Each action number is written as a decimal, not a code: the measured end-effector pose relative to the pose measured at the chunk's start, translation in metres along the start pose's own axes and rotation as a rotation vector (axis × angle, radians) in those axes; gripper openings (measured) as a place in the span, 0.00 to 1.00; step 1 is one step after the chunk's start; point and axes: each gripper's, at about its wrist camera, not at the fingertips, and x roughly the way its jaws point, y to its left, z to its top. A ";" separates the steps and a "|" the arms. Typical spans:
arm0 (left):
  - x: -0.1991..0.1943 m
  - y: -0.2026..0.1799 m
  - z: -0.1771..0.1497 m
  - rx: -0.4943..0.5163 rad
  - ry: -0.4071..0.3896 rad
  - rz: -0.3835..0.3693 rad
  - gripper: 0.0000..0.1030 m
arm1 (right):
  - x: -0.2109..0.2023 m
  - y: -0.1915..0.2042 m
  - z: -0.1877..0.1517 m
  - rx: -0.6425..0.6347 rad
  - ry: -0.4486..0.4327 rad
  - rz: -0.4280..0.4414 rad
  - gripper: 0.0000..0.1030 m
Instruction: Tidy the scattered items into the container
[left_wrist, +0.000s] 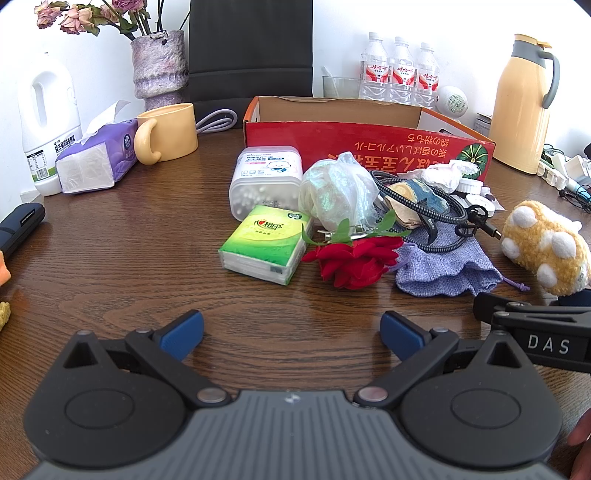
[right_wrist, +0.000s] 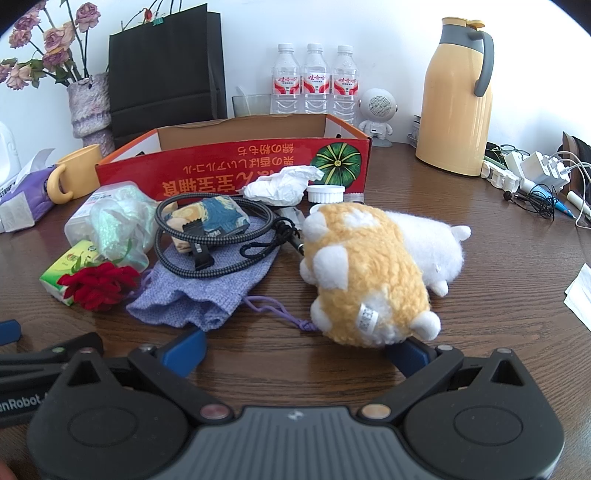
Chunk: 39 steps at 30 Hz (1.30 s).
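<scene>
Both tongs sit wide open over the woodgrain table (left_wrist: 110, 258), left tongs (left_wrist: 291, 332) facing a glossy green tissue pack (left_wrist: 266, 243), right tongs (right_wrist: 295, 350) just behind the fuzzy orange-white plush (right_wrist: 369, 273), red cardboard box (right_wrist: 236, 162) beyond.

Ahead of the left jaws, the tissue pack (left_wrist: 265, 243) lies on the bench (left_wrist: 122, 258), the cotton-swab tub (left_wrist: 264, 177) behind it. To its right lies the rose (left_wrist: 352, 260), then the pouch (left_wrist: 443, 266) with the cable (left_wrist: 417, 206) on top. The box (left_wrist: 365, 140) stands behind them all. Just ahead of the right jaws lies the plush toy (right_wrist: 369, 280), right of the pouch.
</scene>
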 end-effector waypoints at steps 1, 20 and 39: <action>0.000 0.000 0.000 0.000 0.000 0.000 1.00 | 0.000 0.000 0.000 0.000 0.000 0.000 1.00; 0.000 0.000 0.000 -0.002 0.000 0.003 1.00 | 0.000 0.000 0.000 0.000 0.000 0.000 1.00; 0.000 0.000 0.000 -0.001 0.000 0.005 1.00 | -0.001 0.001 -0.001 0.005 -0.001 -0.007 1.00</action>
